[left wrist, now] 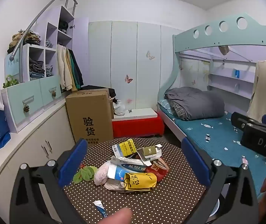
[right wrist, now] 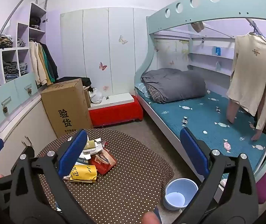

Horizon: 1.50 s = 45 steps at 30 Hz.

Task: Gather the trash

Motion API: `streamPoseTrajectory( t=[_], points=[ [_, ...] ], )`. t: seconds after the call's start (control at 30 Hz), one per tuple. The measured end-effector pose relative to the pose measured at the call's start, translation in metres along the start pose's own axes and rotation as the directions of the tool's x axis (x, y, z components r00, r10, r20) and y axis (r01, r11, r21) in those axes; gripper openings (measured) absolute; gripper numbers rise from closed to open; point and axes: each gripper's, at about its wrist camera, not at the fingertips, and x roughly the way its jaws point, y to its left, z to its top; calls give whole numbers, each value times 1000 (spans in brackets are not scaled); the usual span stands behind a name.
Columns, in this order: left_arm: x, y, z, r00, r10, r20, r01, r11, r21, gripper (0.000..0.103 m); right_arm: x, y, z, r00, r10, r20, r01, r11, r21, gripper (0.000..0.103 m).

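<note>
Trash, a heap of crumpled paper cartons, wrappers and a yellow paper bag (left wrist: 139, 182), is piled at the centre of the round brown polka-dot table (left wrist: 170, 201). It is judged light, soft and crushable; the bag's folded edge is best pinched. Both the left gripper (left wrist: 133, 160) and right gripper (right wrist: 133, 151) are held wide, empty. A pale blue plastic bin (right wrist: 181, 193) is seen at four o'clock.

The counter (left wrist: 170, 196) wears matt dotted cloth. On it lies crumpled paper and glossy card trash (left wrist: 133, 168). The bucket (right wrist: 181, 193) is smooth plastic; the box (right wrist: 65, 104) plain matt cardboard; each tool has black plastic arms.
</note>
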Motion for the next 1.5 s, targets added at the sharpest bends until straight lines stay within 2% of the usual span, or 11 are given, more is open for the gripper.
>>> streamPoseTrajectory(
  t=[0.23,0.53,0.77,1.5],
  points=[
    [-1,2,0,1000,-5,2,5,1000,-7,99,1,0,0,1000,6,0,-6,1000,3,97],
    [-4,0,13,1000,-13,4,13,1000,-9,99,-3,-4,1,997,65,43,-66,997,28,97],
    [2,-1,8,1000,-23,5,23,1000,-9,99,-4,-8,1,995,70,67,-72,997,33,97],
    [5,-5,-5,999,-34,1,34,999,-17,99,6,-3,-2,998,54,19,-54,998,13,97]
  ],
)
